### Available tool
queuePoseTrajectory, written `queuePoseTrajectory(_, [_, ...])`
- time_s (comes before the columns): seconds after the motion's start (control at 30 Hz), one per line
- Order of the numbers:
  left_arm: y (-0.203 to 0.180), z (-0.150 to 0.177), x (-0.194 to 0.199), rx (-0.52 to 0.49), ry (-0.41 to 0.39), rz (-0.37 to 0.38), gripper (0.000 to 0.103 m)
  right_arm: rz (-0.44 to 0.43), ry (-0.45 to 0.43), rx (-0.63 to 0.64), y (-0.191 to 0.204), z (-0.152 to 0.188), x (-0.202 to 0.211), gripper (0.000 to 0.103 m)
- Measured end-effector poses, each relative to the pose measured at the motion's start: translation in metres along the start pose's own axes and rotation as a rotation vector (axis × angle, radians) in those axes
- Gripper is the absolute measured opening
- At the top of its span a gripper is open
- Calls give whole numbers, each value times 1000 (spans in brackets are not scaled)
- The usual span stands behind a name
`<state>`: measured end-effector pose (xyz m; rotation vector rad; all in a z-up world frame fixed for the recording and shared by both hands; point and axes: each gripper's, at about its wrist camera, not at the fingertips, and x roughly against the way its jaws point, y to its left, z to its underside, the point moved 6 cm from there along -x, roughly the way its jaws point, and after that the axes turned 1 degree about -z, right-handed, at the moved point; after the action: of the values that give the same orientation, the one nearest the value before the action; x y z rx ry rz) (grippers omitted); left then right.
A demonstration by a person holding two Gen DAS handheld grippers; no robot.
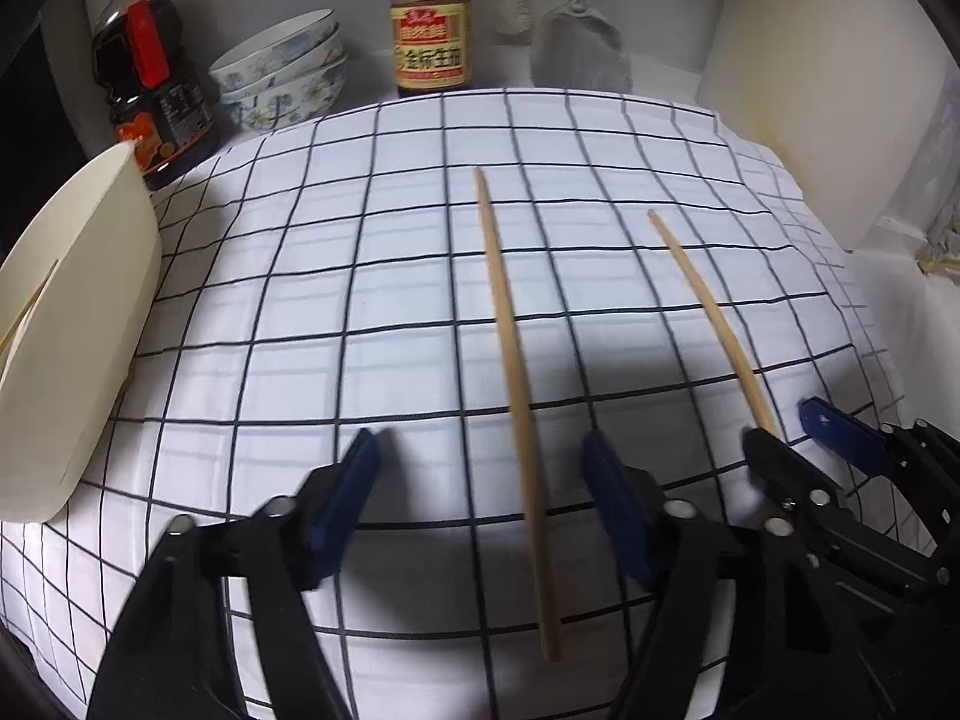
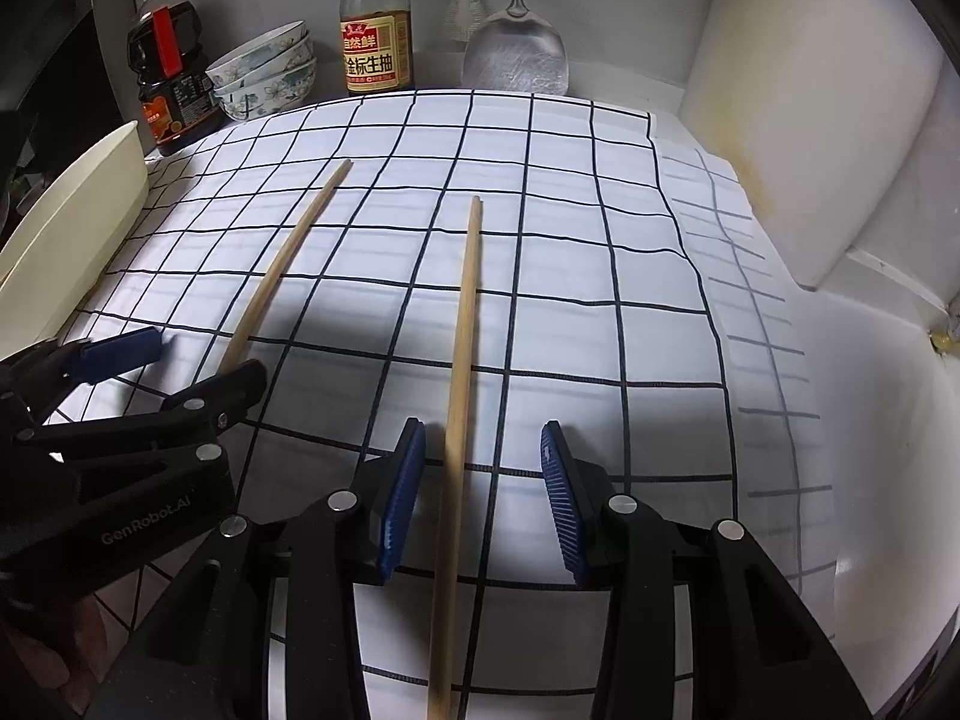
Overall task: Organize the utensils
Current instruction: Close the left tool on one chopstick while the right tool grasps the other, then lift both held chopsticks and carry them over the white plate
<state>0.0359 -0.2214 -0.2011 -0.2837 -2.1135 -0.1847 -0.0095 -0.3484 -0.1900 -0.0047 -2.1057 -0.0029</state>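
Two wooden chopsticks lie apart on a white checked cloth (image 1: 360,300). One chopstick (image 1: 516,384) runs between the open fingers of my left gripper (image 1: 486,456); it also shows in the right wrist view (image 2: 282,264). The other chopstick (image 2: 462,372) runs between the open fingers of my right gripper (image 2: 483,450); in the left wrist view (image 1: 708,312) it ends at my right gripper (image 1: 786,426). My left gripper shows at the left of the right wrist view (image 2: 198,360). Neither gripper has closed on a chopstick.
A cream container (image 1: 78,348) stands at the left edge of the cloth, with a stick inside. At the back are a dark sauce bottle (image 1: 150,84), stacked floral bowls (image 1: 288,72), a soy sauce bottle (image 1: 429,24) and a hanging metal spatula (image 2: 516,54). A white board (image 1: 810,90) leans at right.
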Motion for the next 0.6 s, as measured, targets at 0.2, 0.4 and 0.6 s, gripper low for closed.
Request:
queuePoseTrajectory(0.2, [-12,0,3,-30,1,39,8,6,5,29,7,-1,1,7])
queuePoseTrajectory(0.4, [-11,2,4,-33,37,75,7,-28,29,-28,2,-2,2,6])
queuePoseTrajectory(0.6, [1,-1,25,-29,39,112,7,-74,25,-115,7,-2,22,6])
